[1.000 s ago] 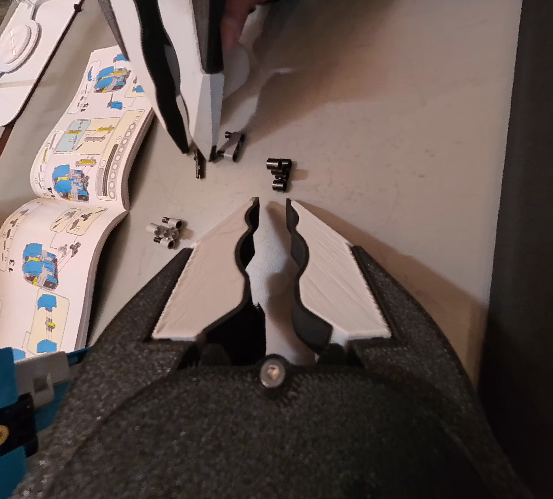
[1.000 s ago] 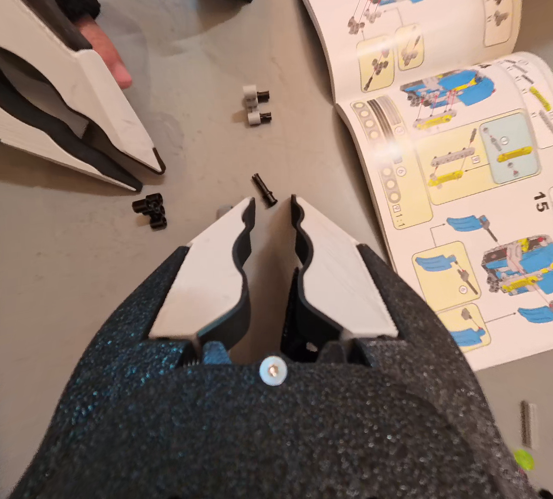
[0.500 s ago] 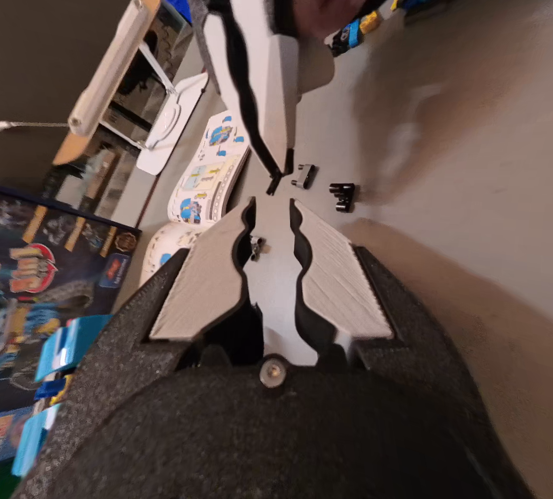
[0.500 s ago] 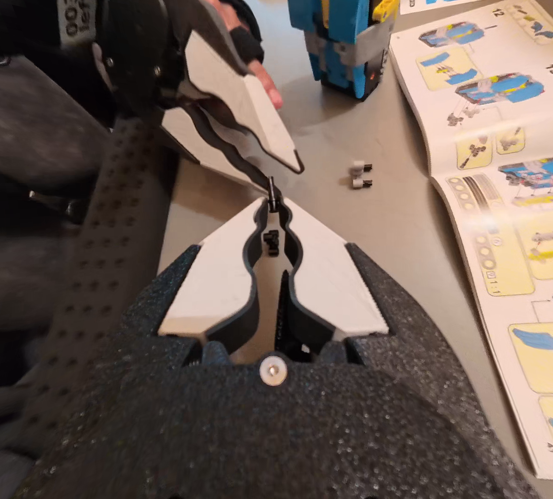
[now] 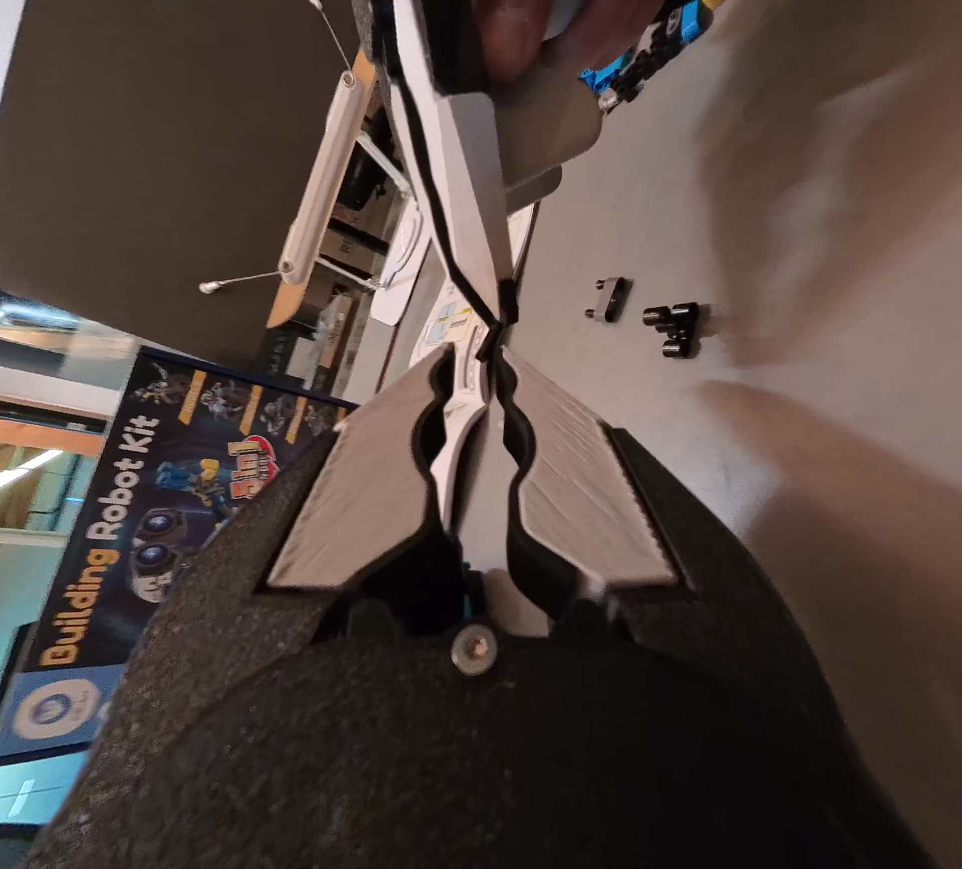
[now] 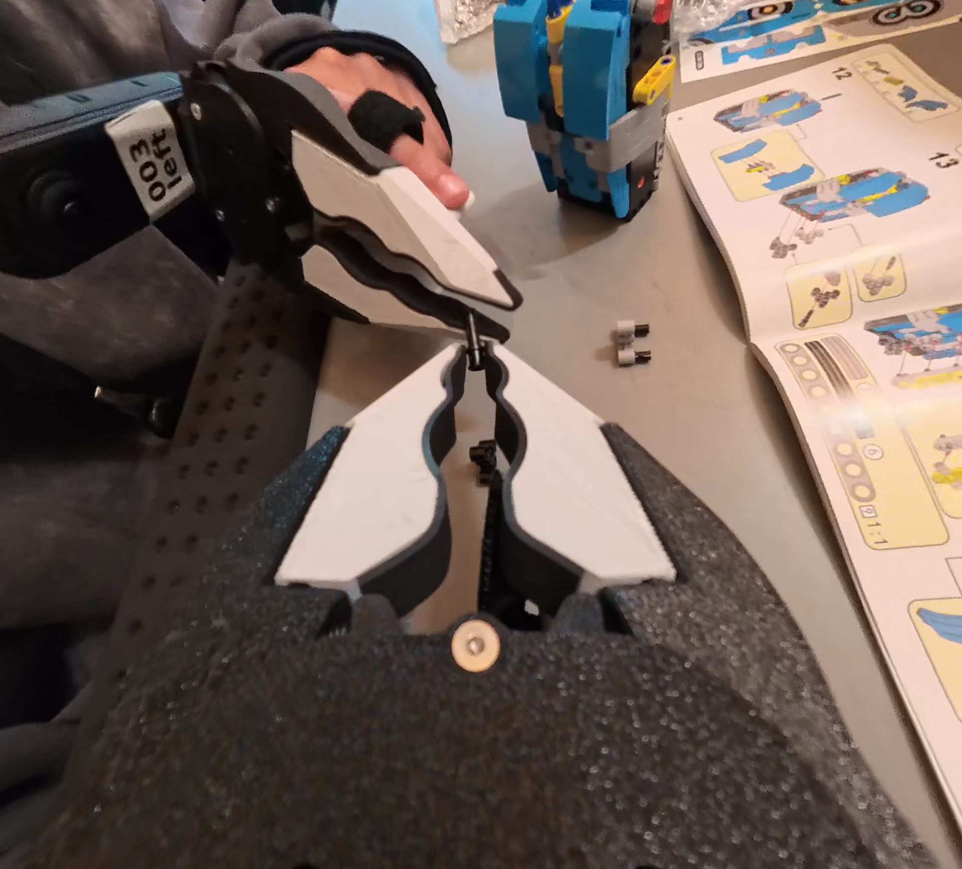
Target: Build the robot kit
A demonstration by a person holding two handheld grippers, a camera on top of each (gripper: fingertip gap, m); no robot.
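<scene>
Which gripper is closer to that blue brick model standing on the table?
Left, it seems. The left gripper reaches in just before the blue brick model; the right gripper, pinching a black pin, sits farther back, tips meeting the left's.

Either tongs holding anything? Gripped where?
Right tongs pinch a black pin by its lower end. Left tongs are open at its top, gripping nothing.

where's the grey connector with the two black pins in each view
Left wrist view: the grey connector lies on the table right of centre, just left of the black connector.
Right wrist view: it lies right of centre, short of the instruction booklet.
Shared landmark: the black pin at the right gripper tips.
</scene>
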